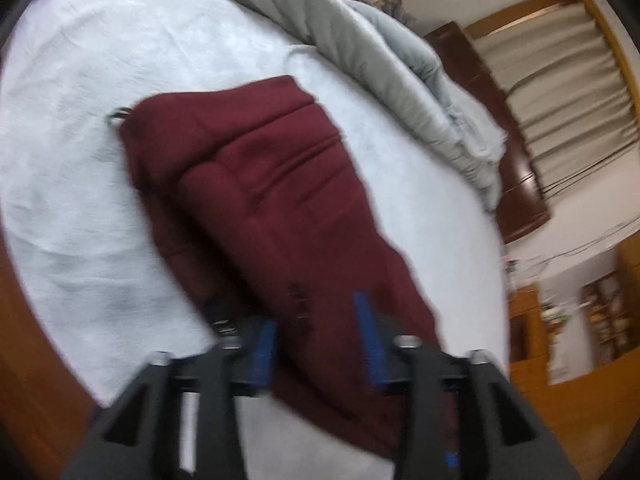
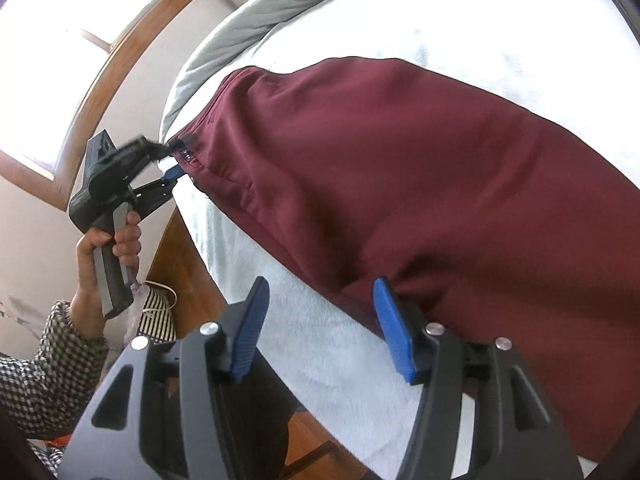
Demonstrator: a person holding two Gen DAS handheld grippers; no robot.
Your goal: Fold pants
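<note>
Pants [image 2: 420,168] of maroon cloth lie in a folded heap on the pale blanket [image 2: 320,344] that covers my bed, close to its near edge, with the grey duvet [image 1: 384,52] bunched along the far side. My right gripper [image 2: 320,328] sits at the near end of the heap with its blue pads [image 2: 394,332] spread wide; the right-hand pad touches the hem of the cloth and the left-hand one hangs over bare blanket, so nothing is held between them. My left gripper [image 1: 316,340] points along the length of the pants from the other end, its pads parted with maroon cloth lying between and under them; the blur keeps me from telling whether they touch it. Seen from the right wrist, that gripper [image 2: 174,160] has its tips at the corner of the pants by the bed's edge, and my left hand [image 2: 108,256] grips its handle from below, wrist bent upward, checked sleeve [image 2: 48,376] at the forearm
</note>
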